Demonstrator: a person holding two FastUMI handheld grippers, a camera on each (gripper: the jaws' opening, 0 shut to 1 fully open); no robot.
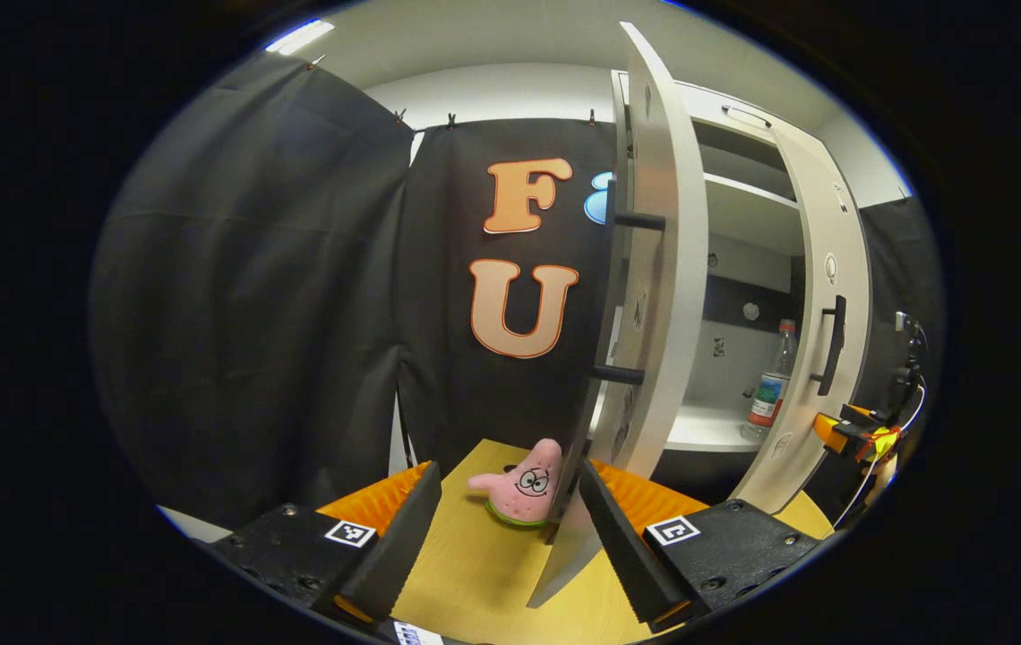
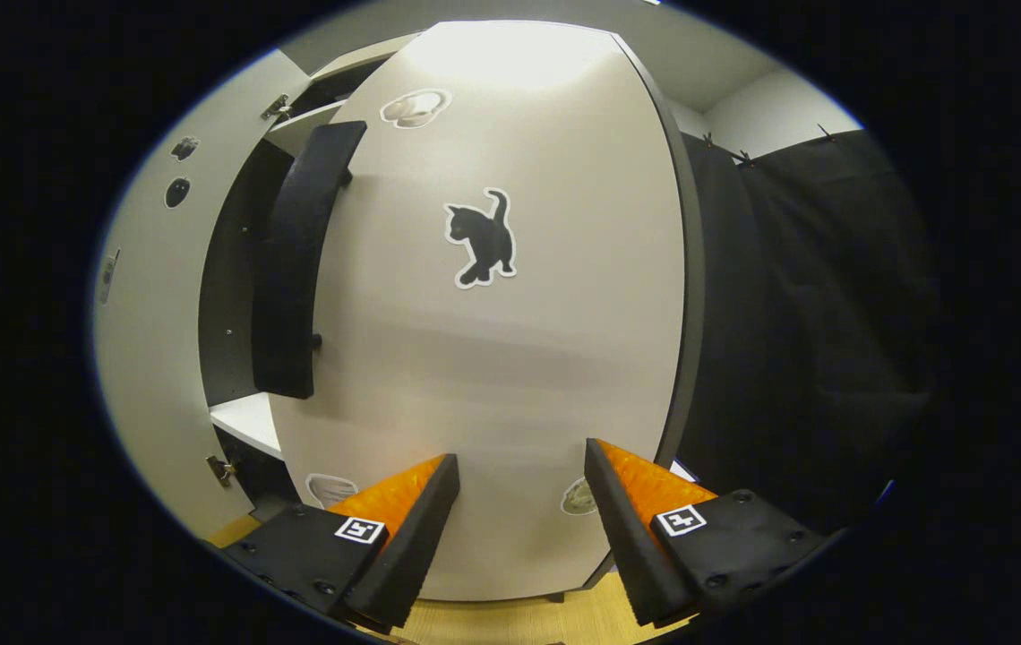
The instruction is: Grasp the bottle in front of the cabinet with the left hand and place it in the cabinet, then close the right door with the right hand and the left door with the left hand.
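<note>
Bottle (image 1: pixel 773 376) is already inside the cabinet (image 1: pixel 743 215), standing upright on the lower shelf (image 1: pixel 699 430), at about 3 o'clock in the left gripper view. So my read is the placing part is done and what's left is the doors.

Right tongs (image 2: pixel 515 502) are apart, holding nothing, with the right door (image 2: pixel 510 340) face-on right in front of them — too close to tell whether the tips actually touch the panel. The door's long black handle (image 2: pixel 296 260) runs vertically at about 10 o'clock from them, and the dark gap into the cabinet sits just left of it, so a push straight forward on the panel looks like what swings it shut.

Left tongs (image 1: pixel 506 528) are apart and empty too, low over the yellow bench (image 1: pixel 475 573). The left door (image 1: pixel 654 269) shows edge-on at roughly 1 o'clock from them, swung wide open, with a pink star plush (image 1: pixel 524 488) sitting on the bench just beside its bottom corner — I can't tell if it'd get in the way.
</note>
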